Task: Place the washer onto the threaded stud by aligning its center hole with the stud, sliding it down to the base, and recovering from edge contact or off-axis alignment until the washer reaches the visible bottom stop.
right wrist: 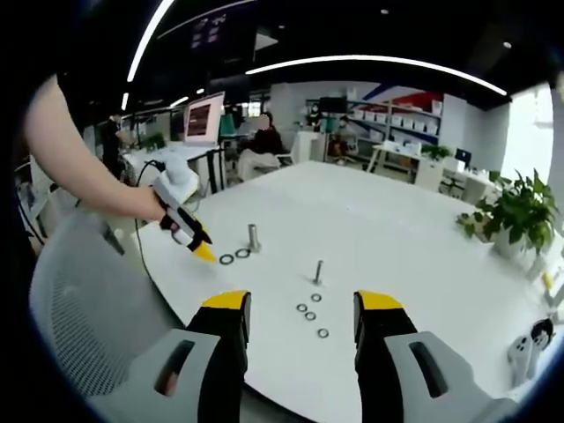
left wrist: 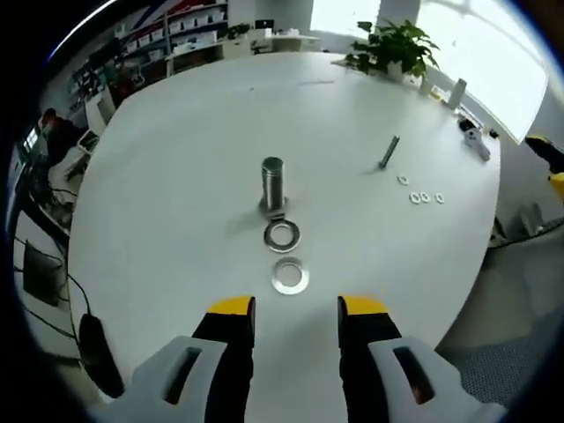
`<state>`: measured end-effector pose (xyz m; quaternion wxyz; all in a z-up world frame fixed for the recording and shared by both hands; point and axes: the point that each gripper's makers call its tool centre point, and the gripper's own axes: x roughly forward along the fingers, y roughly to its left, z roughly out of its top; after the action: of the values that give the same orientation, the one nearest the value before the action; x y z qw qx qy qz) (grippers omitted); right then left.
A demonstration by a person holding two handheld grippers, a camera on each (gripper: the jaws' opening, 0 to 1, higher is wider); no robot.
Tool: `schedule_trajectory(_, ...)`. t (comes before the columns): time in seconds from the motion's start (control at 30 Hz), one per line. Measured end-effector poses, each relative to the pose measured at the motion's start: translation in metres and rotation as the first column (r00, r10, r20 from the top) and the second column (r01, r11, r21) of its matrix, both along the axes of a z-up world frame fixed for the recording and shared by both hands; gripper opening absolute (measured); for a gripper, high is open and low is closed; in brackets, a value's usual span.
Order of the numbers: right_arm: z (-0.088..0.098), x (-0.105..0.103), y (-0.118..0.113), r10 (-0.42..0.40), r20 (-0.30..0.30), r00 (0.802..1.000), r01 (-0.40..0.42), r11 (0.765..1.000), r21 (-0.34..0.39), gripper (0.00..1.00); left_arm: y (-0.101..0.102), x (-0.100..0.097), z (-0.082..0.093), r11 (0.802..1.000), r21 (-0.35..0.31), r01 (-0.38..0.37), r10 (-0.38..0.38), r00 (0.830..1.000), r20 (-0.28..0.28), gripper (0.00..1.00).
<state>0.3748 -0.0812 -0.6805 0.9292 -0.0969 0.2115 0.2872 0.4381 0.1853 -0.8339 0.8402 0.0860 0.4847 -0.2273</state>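
Both tongs stand with jaws apart and nothing between them. Left gripper (left wrist: pixel 297 307) hangs low over the table (left wrist: pixel 159 194), its yellow tips aimed straight down a line of parts, which looks like a lineup for a pick. Just ahead of its tips lies a washer (left wrist: pixel 290 275), flat on the table. Just beyond that lies a second washer (left wrist: pixel 282 235), also flat, close to the foot of the stud (left wrist: pixel 272 183). That thick threaded stud stands upright, and no washer can be seen on its shaft, so the task's threading is not yet done. Farther off to the right a thin bolt (left wrist: pixel 389 152) stands, with small rings (left wrist: pixel 421 196) scattered near it.

Right gripper (right wrist: pixel 300 304) waits back at the table edge, well apart from the stud, likely kept clear so the left one can work. Just ahead of its tips lie the small rings, then the thin bolt, then the stud with a washer beside it. Left gripper shows there in a person's hand (right wrist: pixel 173 187), tips near the washers.
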Motion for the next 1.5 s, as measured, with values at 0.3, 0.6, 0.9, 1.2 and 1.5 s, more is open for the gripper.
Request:
schedule_trajectory(0.3, -0.001, 0.002, -0.005, -0.023, -0.006, 1.0, 0.023, 1.0, 0.002, 0.49, -0.005, 0.015, -0.014, 0.995, 0.067, 0.078, -0.075, 0.996, -0.042, 0.35)
schedule_trajectory(0.6, -0.002, 0.002, -0.007, -0.032, -0.007, 0.999, 0.032, 0.999, 0.002, 0.49, -0.013, 0.019, -0.024, 0.986, 0.098, 0.133, -0.125, 0.988, -0.086, 0.32)
schedule_trajectory(0.9, -0.002, 0.003, -0.007, -0.035, -0.01, 0.999, 0.035, 0.999, 0.0, 0.49, -0.012, 0.022, -0.029, 0.971, 0.14, 0.194, -0.181, 0.978, -0.102, 0.31)
schedule_trajectory(1.2, -0.001, 0.003, -0.008, -0.038, -0.008, 0.999, 0.038, 0.999, 0.01, 0.49, -0.017, 0.023, -0.029, 0.96, 0.158, 0.233, -0.214, 0.968, -0.133, 0.29)
schedule_trajectory(1.5, -0.005, 0.001, -0.005, -0.021, -0.021, 1.0, 0.02, 1.0, -0.006, 0.49, -0.02, 0.022, -0.029, 0.947, 0.17, 0.272, -0.246, 0.956, -0.16, 0.27)
